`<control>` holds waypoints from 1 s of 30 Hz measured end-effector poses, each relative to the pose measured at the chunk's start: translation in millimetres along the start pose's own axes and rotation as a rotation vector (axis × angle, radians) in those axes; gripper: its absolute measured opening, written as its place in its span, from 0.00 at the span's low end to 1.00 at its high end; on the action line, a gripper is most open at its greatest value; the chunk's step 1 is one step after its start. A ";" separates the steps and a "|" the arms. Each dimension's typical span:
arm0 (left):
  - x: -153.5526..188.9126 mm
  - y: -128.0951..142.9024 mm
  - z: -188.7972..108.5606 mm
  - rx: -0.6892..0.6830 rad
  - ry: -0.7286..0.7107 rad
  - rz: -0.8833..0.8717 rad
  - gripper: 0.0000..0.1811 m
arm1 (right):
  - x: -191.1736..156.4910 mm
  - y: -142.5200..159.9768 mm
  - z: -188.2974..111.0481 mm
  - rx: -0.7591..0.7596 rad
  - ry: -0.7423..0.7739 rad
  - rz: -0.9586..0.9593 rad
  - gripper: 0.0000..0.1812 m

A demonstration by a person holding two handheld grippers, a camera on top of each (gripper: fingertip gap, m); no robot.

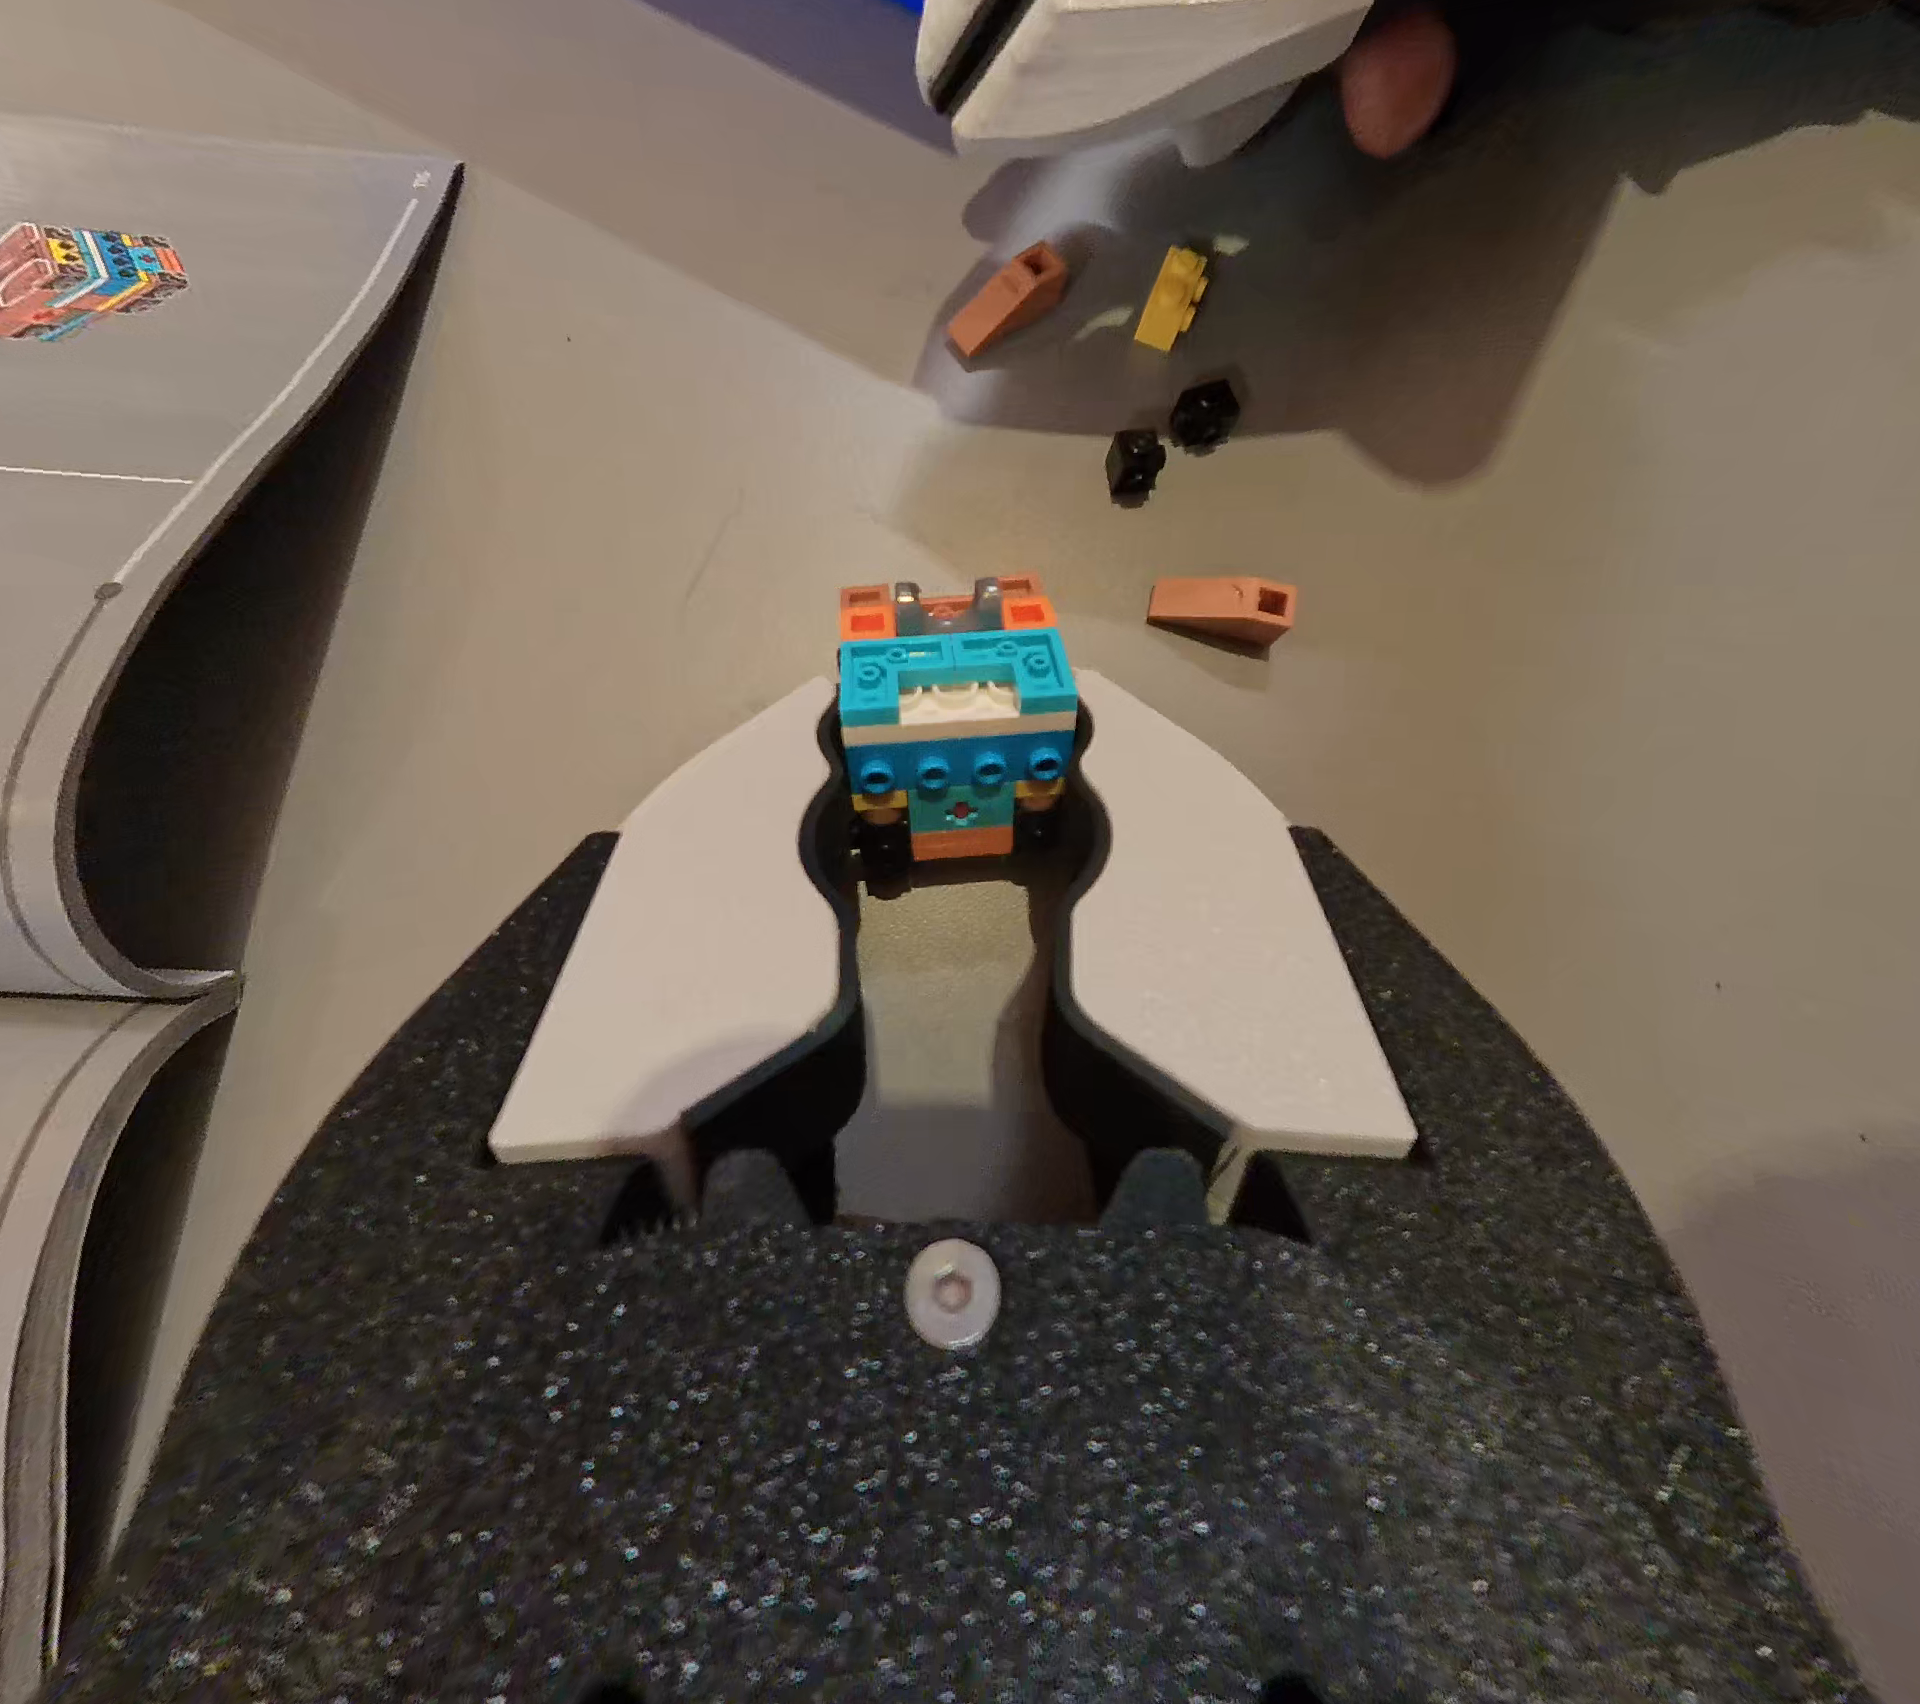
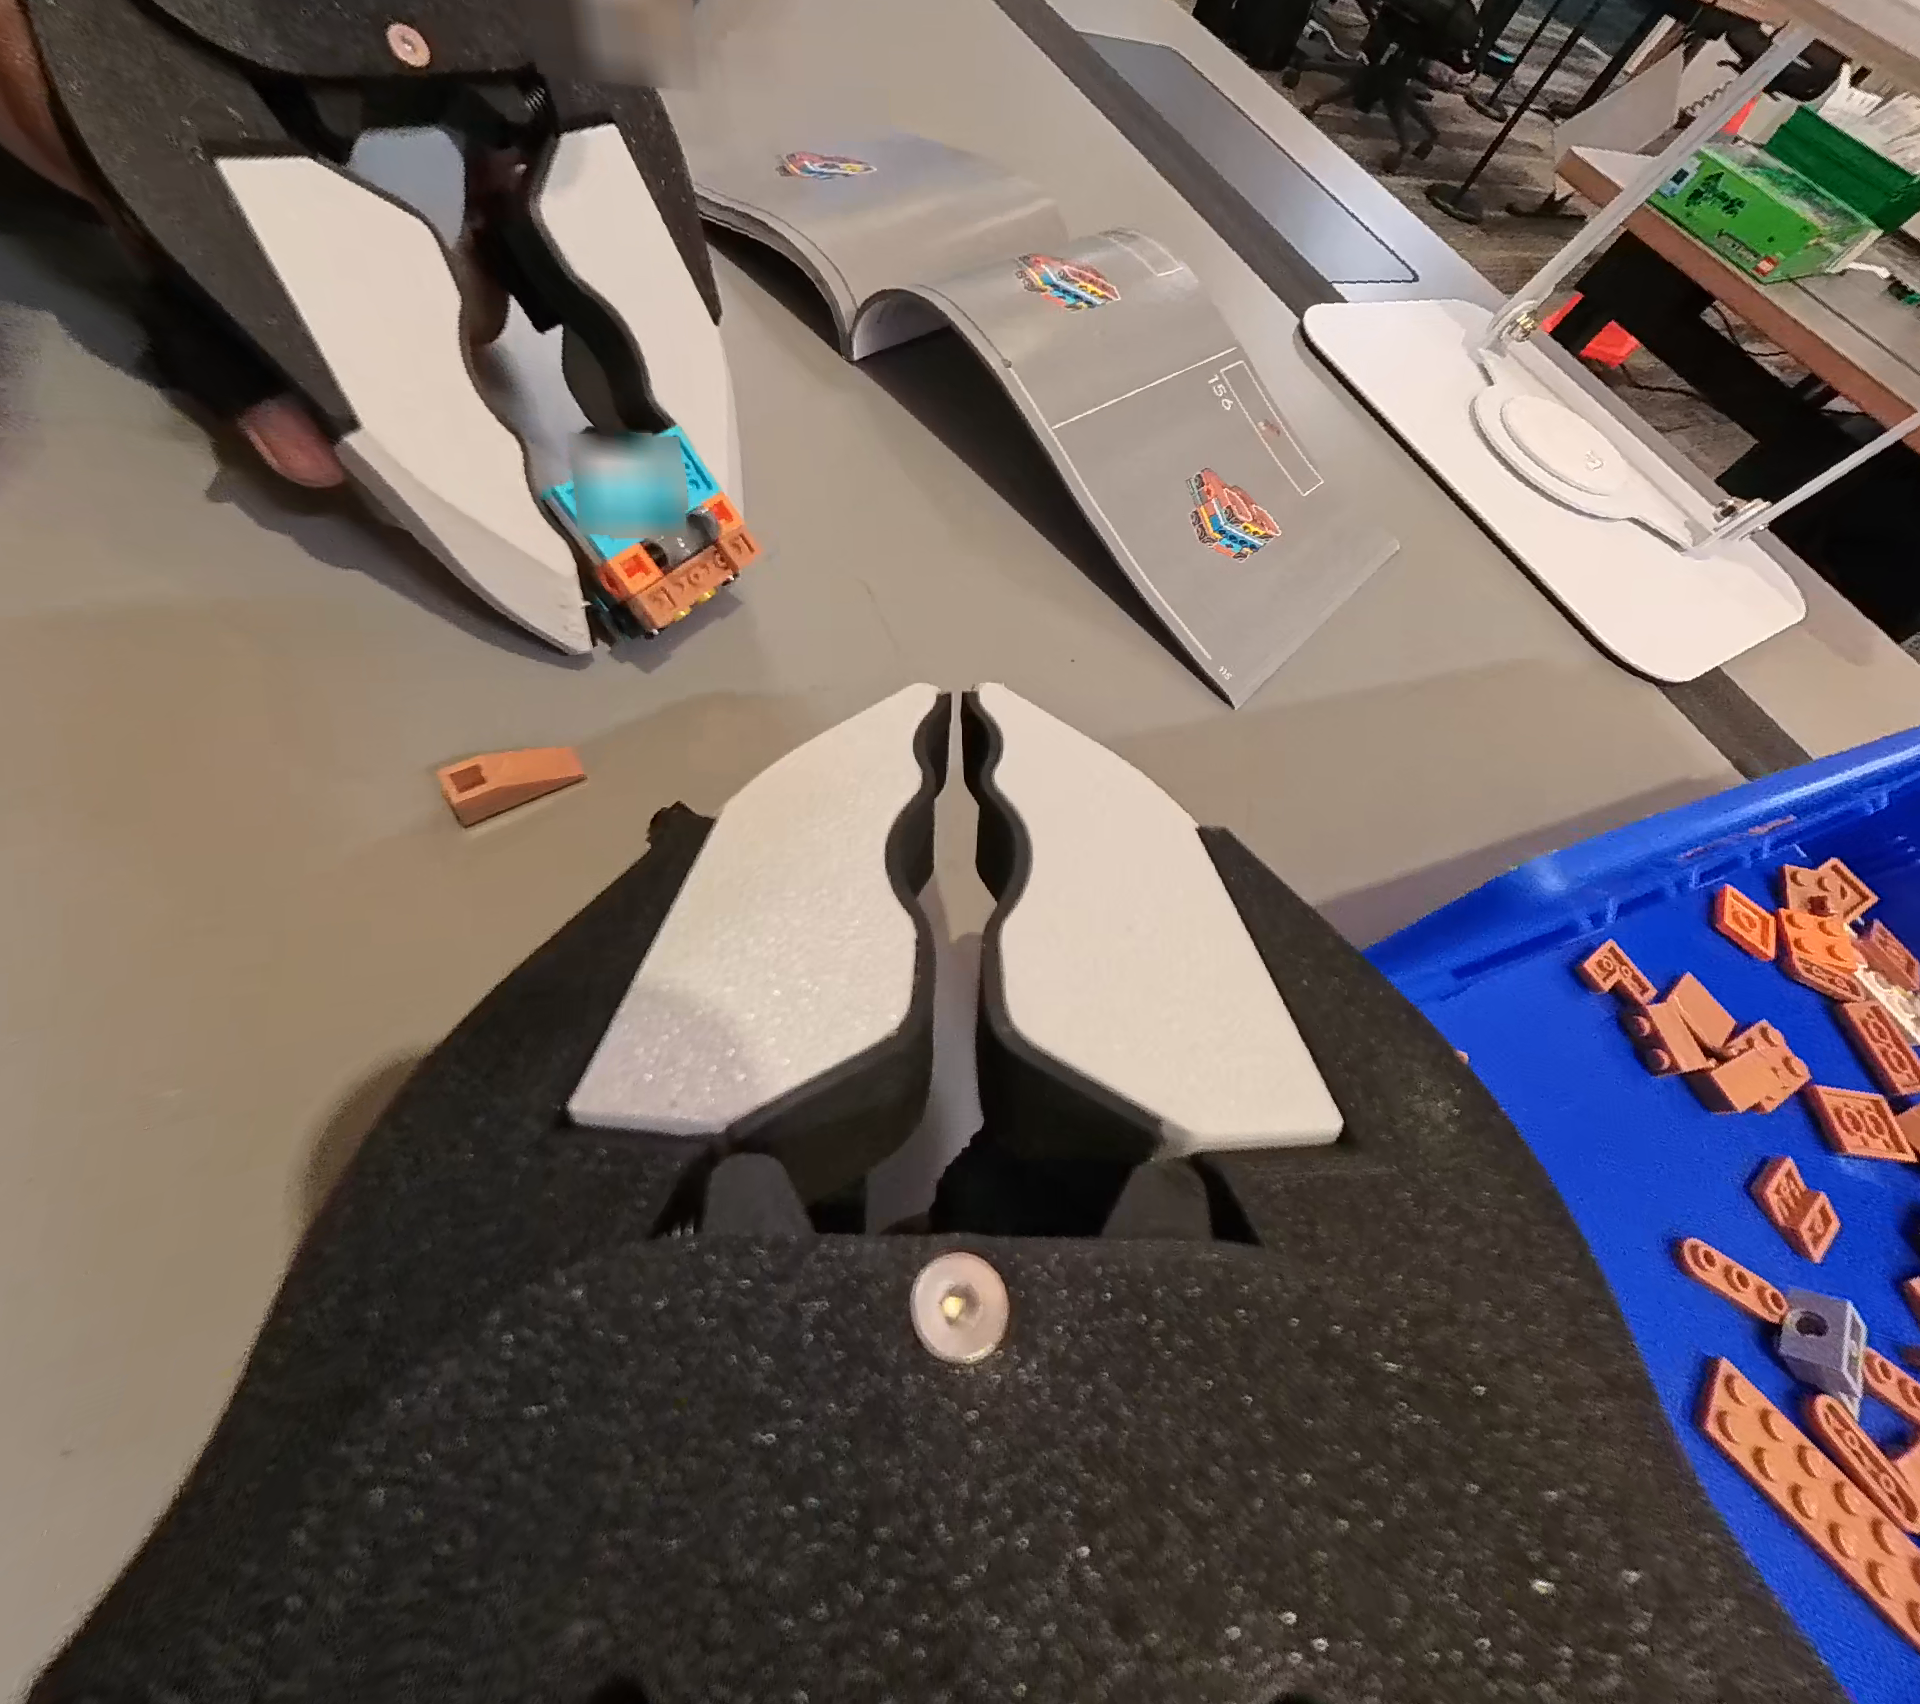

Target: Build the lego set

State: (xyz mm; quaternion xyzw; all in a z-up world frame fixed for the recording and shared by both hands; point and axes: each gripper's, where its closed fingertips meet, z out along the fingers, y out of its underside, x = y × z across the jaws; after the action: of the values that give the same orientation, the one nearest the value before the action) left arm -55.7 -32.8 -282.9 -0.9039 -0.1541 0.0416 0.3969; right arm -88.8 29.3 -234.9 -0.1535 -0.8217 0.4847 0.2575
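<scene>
left claw (image 1: 956,781) clamps the teal lego block (image 1: 954,698) steady; right claw (image 2: 957,704), clenched empty, hovers beyond loose bricks (image 1: 1164,366).

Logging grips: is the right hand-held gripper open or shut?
Shut and empty: the right hand-held gripper shows fingertips nearly touching, nothing between them.

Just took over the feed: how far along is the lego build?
Done: a small teal-and-orange model is assembled. In hand: the left gripper clamps it; the right gripper is shut and empty. Left: brown slopes, a yellow brick, black bricks and the blue bin pieces.
</scene>
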 end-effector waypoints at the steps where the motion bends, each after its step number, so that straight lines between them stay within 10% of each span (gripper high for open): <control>1: 0.1 0.2 0.1 -0.001 -0.001 0.002 0.21 | -0.2 0.0 0.1 0.000 0.000 -0.001 0.01; 21: 3.6 -2.2 -1.6 0.015 0.042 -0.005 0.22 | -1.8 1.7 0.9 -0.013 0.001 -0.017 0.01; 30: -5.9 -34.6 -51.7 0.355 0.107 -0.020 0.30 | 0.8 -0.9 -0.4 0.008 0.027 -0.029 0.03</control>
State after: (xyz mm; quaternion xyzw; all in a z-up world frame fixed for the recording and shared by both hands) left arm -59.6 -49.0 -222.7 -0.8188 -0.1321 0.0162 0.5584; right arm -89.2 29.6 -233.8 -0.1471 -0.8184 0.4820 0.2763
